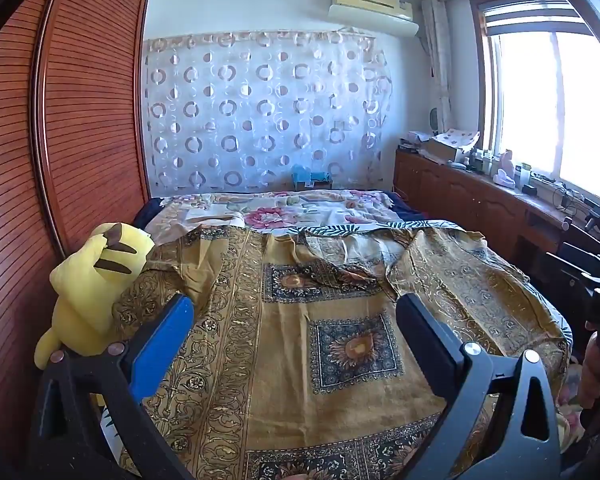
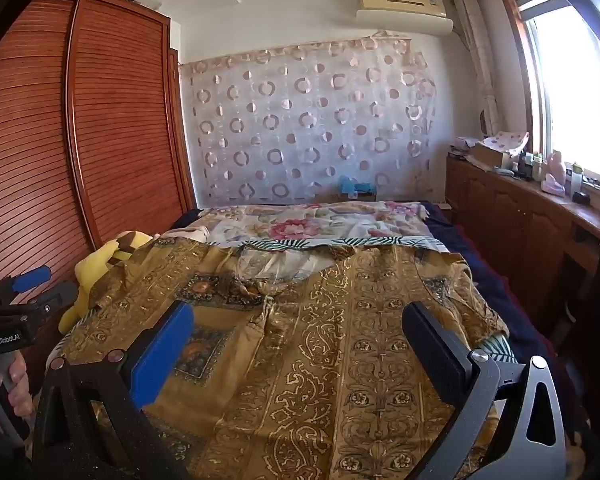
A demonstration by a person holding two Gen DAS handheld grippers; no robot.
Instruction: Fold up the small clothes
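**Mia:** So, where is the golden patterned garment (image 1: 340, 320)?

**Ben:** It lies spread out on the bed (image 2: 484, 276), with a flowery blanket (image 1: 284, 212) past its far edge. Its neck opening points far away.

**Mia:** What are the tongs doing?

**Ben:** The left tongs (image 1: 296, 328) are wide apart and hold nothing. The right tongs (image 2: 298, 340) are wide apart too, above the near part of the garment.

**Mia:** And the yellow plush toy (image 1: 96, 284)?

**Ben:** It sits at the left side, beside the brown wardrobe (image 1: 60, 120).

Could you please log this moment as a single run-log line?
left gripper: open, empty | right gripper: open, empty | gold garment: spread on bed, unfolded | yellow plush toy: at garment's left edge
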